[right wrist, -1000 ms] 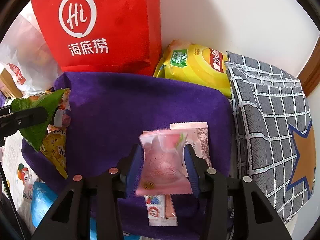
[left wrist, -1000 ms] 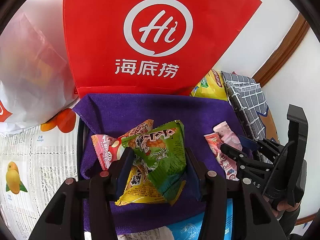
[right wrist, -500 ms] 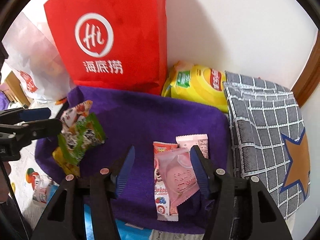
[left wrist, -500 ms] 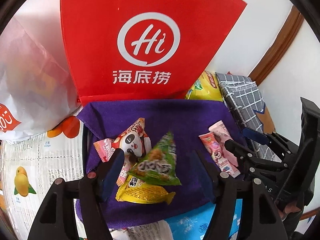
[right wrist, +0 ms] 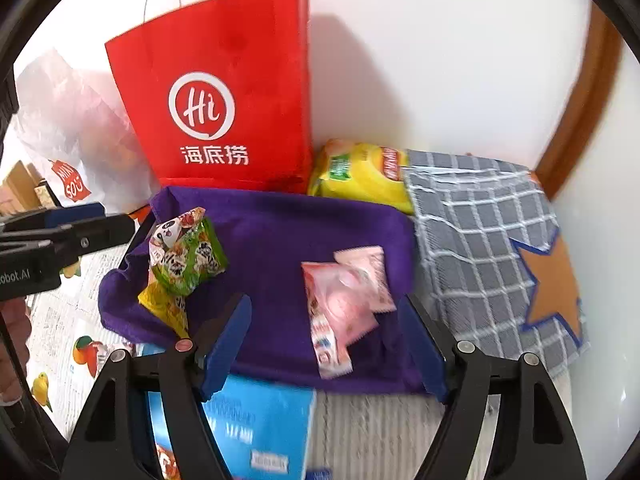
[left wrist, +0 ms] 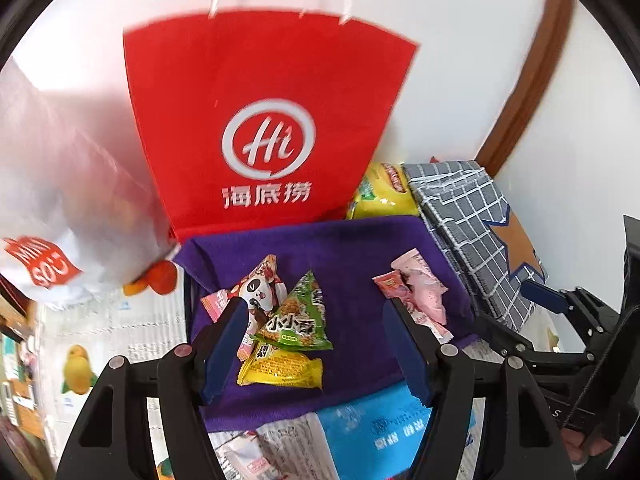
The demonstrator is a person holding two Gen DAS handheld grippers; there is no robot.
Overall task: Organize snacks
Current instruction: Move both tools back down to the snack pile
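Purple cloth (left wrist: pixel 360 248) carries two snack piles: green packet (left wrist: pixel 298 316) left, pink packets (right wrist: pixel 352 292) right (red bag (right wrist: pixel 224 92) behind). Both my hand-held grippers, left (left wrist: pixel 316 348) and right (right wrist: pixel 324 344), gape wide, holding nothing.

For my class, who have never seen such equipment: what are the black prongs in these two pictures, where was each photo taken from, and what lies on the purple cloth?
The prongs are hand-held grippers, one in each of a person's hands, each carrying a camera that looks along its fingers. One picture looks out from the left gripper, the other from the right gripper. Both are open and hold nothing. On the purple cloth lie two heaps: a green snack packet atop a panda packet and a yellow packet, and pink snack packets. Behind stands a red paper bag.
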